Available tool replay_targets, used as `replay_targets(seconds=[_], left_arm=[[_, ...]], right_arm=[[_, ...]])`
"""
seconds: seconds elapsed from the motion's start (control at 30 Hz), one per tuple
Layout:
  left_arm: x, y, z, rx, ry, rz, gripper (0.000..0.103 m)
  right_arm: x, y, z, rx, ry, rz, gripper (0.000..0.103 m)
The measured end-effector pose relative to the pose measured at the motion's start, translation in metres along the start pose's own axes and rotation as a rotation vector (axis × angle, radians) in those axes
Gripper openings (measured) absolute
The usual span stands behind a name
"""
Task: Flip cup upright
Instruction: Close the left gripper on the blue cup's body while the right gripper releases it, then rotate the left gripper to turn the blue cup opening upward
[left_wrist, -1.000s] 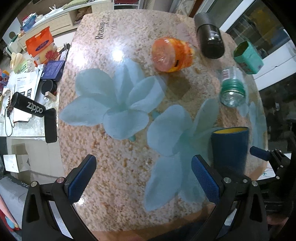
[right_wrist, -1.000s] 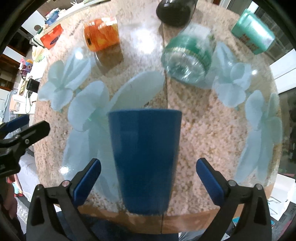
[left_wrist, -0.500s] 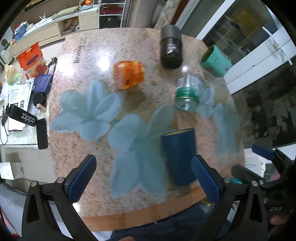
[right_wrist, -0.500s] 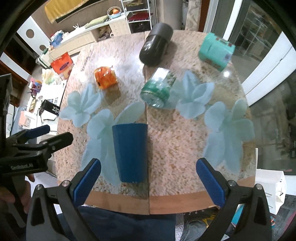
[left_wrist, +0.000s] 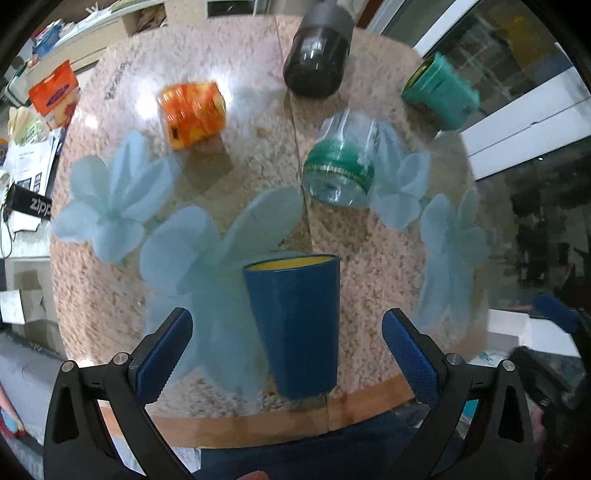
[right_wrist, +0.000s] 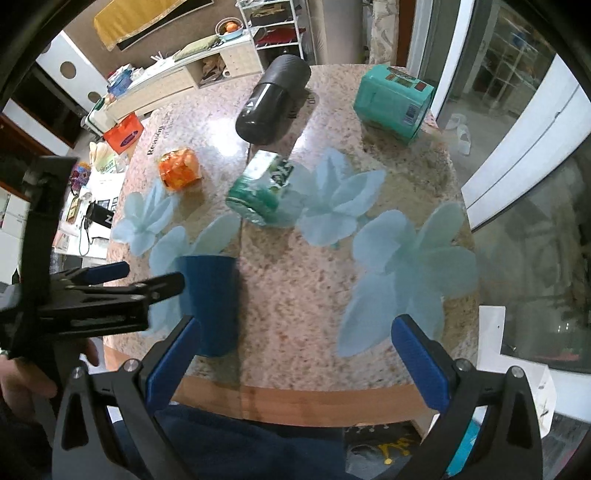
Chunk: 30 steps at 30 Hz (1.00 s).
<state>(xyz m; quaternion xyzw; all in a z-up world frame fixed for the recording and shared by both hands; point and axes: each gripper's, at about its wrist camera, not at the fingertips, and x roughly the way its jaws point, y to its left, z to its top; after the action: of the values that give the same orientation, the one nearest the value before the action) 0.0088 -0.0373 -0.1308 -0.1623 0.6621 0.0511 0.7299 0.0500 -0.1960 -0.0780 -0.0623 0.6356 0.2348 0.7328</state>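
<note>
Off the table's left edge sits a cluttered side surface with an orange packet (left_wrist: 53, 94), papers and a black tube with white lettering (left_wrist: 29, 203); a pale low shelf unit (right_wrist: 192, 72) runs along the far wall. The round table (left_wrist: 258, 122) has a speckled pink-beige stone-look top printed with large pale blue flowers, a seam down its middle and a wooden near rim.

The left gripper (left_wrist: 286, 352) has its 2 blue-padded fingers spread wide, holding nothing. Between them, touching neither, the dark blue plastic cup with a yellow inside (left_wrist: 295, 325) stands upright at the near edge, mouth up.

Toward the far left lies an orange patterned jar (left_wrist: 192, 114) on its side. Beyond the centre lies a black cylindrical flask (left_wrist: 317, 62); nearer, a clear bottle with a green label (left_wrist: 340, 166) lies on its side. At the far right edge lies a teal can (right_wrist: 393, 103).

The right gripper (right_wrist: 295, 363) hangs over the near edge, fingers wide apart and empty, the cup (right_wrist: 210, 302) just off its left finger. Right of the table, glass doors with white frames (right_wrist: 524, 129).
</note>
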Motion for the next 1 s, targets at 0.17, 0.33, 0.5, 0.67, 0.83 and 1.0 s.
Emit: replay_targets(seconds=[0.17, 0.33, 0.5, 0.67, 0.83, 1.0], left_arm=[[0.034, -0.004, 0.009, -0.051, 0.056, 0.010, 0.103], [0.063, -0.003, 0.018, -0.057, 0.095, 0.061, 0.103], [0.086, 0.005, 0.024, -0.093, 0.139, 0.063, 0.103], [0.100, 0.008, 0.025, -0.121, 0.161, 0.044, 0.094], [0.103, 0.001, 0.022, -0.120, 0.143, 0.038, 0.077], [0.102, 0.004, 0.015, -0.137, 0.140, 0.023, 0.077]], right_arm=[[0.014, -0.013, 0.007, -0.053, 0.004, 0.007, 0.103], [0.033, -0.023, 0.010, -0.075, 0.045, 0.028, 0.103], [0.037, -0.025, 0.013, -0.123, 0.030, -0.002, 0.103], [0.043, -0.028, 0.017, -0.132, 0.040, 0.006, 0.103], [0.043, -0.032, 0.018, -0.122, 0.039, 0.006, 0.103], [0.042, -0.030, 0.016, -0.121, 0.033, 0.011, 0.103]])
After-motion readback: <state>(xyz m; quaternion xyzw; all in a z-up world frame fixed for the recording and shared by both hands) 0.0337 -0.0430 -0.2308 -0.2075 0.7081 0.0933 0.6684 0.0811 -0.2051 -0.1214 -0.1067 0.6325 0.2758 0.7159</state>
